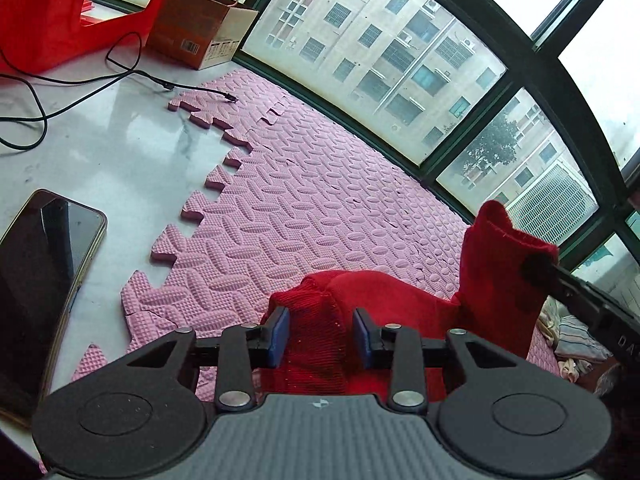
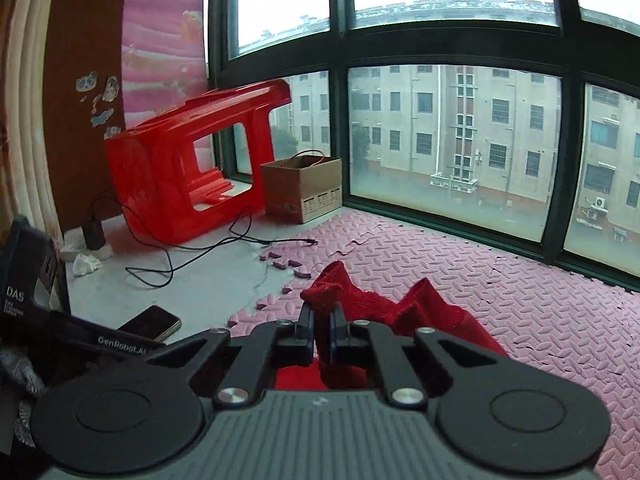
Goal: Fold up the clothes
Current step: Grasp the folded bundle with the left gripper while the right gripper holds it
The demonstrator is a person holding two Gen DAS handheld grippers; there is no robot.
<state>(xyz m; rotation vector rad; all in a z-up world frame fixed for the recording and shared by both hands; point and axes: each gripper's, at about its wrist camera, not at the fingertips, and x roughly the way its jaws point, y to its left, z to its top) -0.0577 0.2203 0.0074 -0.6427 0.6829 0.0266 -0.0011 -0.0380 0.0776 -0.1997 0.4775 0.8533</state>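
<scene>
A red knit garment [image 1: 384, 296] lies bunched on the pink foam mat [image 1: 304, 200]. My left gripper [image 1: 321, 334] stands open low over the mat, its blue pads [image 1: 280, 332] wide apart, with the garment's ribbed hem lying between them. My right gripper [image 2: 322, 330] is shut on a fold of the red garment [image 2: 424, 308], whose tip sticks up past the pads. In the left wrist view the right gripper [image 1: 538, 266] holds a corner of the cloth raised at the right. The left gripper's black body [image 2: 120, 344] shows at the lower left of the right wrist view.
A phone [image 1: 44, 288] lies on the white floor left of the mat. A black cable [image 1: 80, 84], a cardboard box [image 1: 200, 28] and a tipped red plastic stool [image 2: 192, 168] sit beyond it. Window frames [image 2: 440, 208] border the mat's far side. Other clothes [image 1: 568, 340] lie at the right.
</scene>
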